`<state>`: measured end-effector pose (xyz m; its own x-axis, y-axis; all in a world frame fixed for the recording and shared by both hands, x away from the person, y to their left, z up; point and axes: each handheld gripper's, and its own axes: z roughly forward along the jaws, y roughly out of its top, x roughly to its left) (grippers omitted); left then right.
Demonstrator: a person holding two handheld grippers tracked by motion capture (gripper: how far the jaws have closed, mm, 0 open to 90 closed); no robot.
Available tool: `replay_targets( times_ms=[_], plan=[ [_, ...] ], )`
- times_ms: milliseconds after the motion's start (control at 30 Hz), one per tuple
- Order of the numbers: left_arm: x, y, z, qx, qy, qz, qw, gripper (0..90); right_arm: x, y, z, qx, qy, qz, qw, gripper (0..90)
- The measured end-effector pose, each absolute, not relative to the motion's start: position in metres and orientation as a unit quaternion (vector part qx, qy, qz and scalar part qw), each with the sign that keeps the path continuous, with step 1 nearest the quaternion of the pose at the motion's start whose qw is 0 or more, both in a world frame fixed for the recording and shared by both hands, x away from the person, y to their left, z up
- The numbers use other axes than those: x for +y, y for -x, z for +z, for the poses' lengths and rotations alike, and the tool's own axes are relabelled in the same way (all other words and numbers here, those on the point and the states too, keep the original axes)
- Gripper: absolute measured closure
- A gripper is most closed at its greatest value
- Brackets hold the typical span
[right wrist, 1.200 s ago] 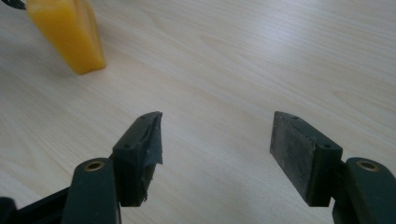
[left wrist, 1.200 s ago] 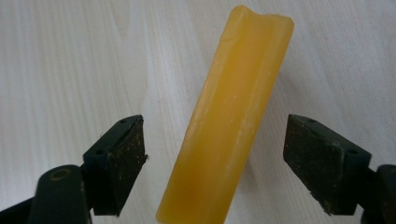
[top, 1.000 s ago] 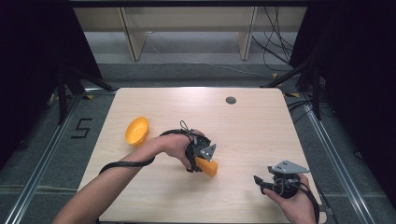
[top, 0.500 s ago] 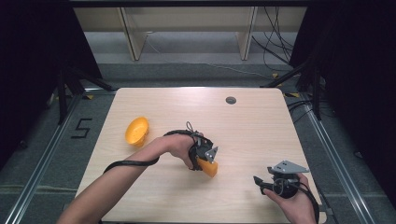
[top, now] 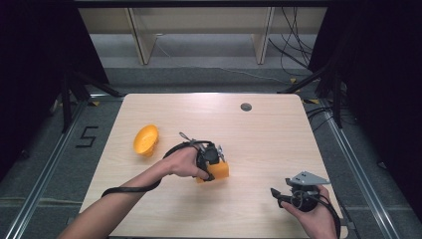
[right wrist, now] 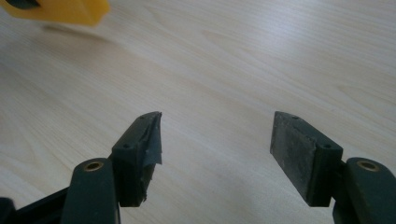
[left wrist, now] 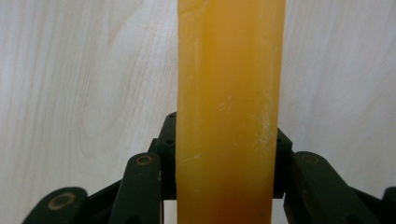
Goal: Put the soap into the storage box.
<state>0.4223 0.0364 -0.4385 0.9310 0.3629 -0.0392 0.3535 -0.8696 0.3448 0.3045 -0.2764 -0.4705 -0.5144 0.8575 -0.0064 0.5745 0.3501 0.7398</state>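
While its jaws are clamped on either side of the orange block (left wrist: 229, 112), the left hand-held gripper (top: 211, 158) keeps that block near the middle of the counter (top: 259, 134); whether the block rests on the wood or hangs just above it cannot be told. So the pick-up looks done, and the placing is left. The likely goal is the orange bowl (top: 146, 140), which lies well apart to the left, tipped on its side and with nothing in it. The right hand-held gripper (right wrist: 215, 140) waits at the near right corner, jaws spread wide over bare wood, grasping nothing.
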Motion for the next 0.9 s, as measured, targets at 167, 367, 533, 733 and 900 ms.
replay_targets(
  times_ms=[167, 367, 533, 733, 900],
  plan=[
    [0.073, -0.412, -0.428, 0.420, -0.878, 0.008, 0.230, 60.5, -0.276, -0.306, -0.472, 0.799, -0.444, 0.355, 0.195, 34.2],
    [0.117, -0.410, -0.421, 0.490, -0.846, 0.028, 0.210, 60.6, -0.276, -0.305, -0.470, 0.798, -0.446, 0.353, 0.200, 34.3],
    [0.146, -0.408, -0.419, 0.534, -0.819, 0.043, 0.206, 60.6, -0.275, -0.304, -0.468, 0.792, -0.457, 0.352, 0.199, 34.3],
    [0.180, -0.408, -0.415, 0.563, -0.799, 0.044, 0.206, 60.6, -0.275, -0.304, -0.468, 0.790, -0.458, 0.353, 0.201, 34.4],
    [0.201, -0.405, -0.412, 0.582, -0.785, 0.051, 0.209, 60.7, -0.273, -0.302, -0.467, 0.784, -0.474, 0.355, 0.185, 34.4]
  ],
)
